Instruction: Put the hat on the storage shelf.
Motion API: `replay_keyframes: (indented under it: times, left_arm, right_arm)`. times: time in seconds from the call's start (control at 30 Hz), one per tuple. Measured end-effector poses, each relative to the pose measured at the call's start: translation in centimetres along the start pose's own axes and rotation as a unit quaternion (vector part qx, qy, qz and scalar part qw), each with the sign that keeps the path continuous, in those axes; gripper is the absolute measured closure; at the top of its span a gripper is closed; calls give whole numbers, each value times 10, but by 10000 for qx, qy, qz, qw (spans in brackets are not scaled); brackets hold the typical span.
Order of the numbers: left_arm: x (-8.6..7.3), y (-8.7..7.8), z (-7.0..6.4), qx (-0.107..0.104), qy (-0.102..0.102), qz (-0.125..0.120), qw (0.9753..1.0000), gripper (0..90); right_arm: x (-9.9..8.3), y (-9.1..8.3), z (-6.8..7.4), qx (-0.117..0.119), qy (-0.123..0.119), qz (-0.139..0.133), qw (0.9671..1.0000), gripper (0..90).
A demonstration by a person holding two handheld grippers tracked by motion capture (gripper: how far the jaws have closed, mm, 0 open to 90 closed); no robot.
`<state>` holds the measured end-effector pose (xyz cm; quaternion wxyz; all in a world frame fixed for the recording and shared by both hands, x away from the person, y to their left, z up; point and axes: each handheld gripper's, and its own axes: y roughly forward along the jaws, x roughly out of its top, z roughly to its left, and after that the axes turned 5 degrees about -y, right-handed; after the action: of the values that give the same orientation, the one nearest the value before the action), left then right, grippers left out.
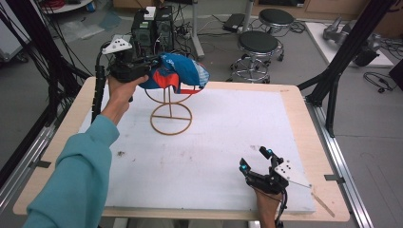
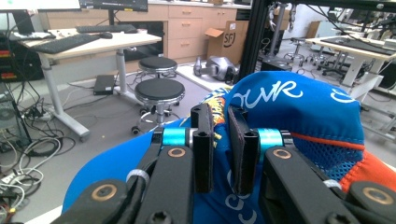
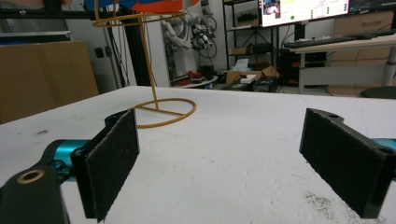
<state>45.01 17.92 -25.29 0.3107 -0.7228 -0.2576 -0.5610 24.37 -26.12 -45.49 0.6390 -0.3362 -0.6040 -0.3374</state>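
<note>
Nearest to us, the right gripper (image 1: 259,161) rested low over the white mat (image 1: 223,156) at the near right corner, its jaws spread wide with nothing between them; in its own view the two black pads (image 3: 112,163) stood far apart above bare mat.

Farther back on the left, we had the left gripper (image 1: 149,66) raised at the top of the wire stand (image 1: 170,111). Its jaws were pinched together on a fold of the blue and orange cap (image 1: 180,73), and the cap's cloth (image 2: 299,107) bulged past them. The cap sat over the stand's upper ring.

We judged the risks this way. The stand looked light and thin, with only a hoop for a base, so a sideways tug on the cap could tip it or drag it across the mat. The grip held only a thin fold, so the cloth might slip free. With the right gripper well apart, nothing steadied the stand.
</note>
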Motion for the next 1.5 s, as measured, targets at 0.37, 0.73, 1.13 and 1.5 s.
replay_keyframes:
  times: [0.37,0.73,1.13,1.5]
  left_arm:
    - [-6,-5,1,-99,-61,100,9999,737]
    - [-9,-8,2,-89,-179,204,9996,436]
    - [-17,-14,9,-138,-400,470,9980,219]
    - [-19,-22,1,-256,-200,565,9979,174]
  right_arm:
    - [0,0,0,1,-20,1,10000,109]
    - [0,0,1,-18,-29,-20,10000,109]
    - [0,0,1,-16,-46,-2,10000,109]
    - [0,0,1,-8,-20,18,10000,109]
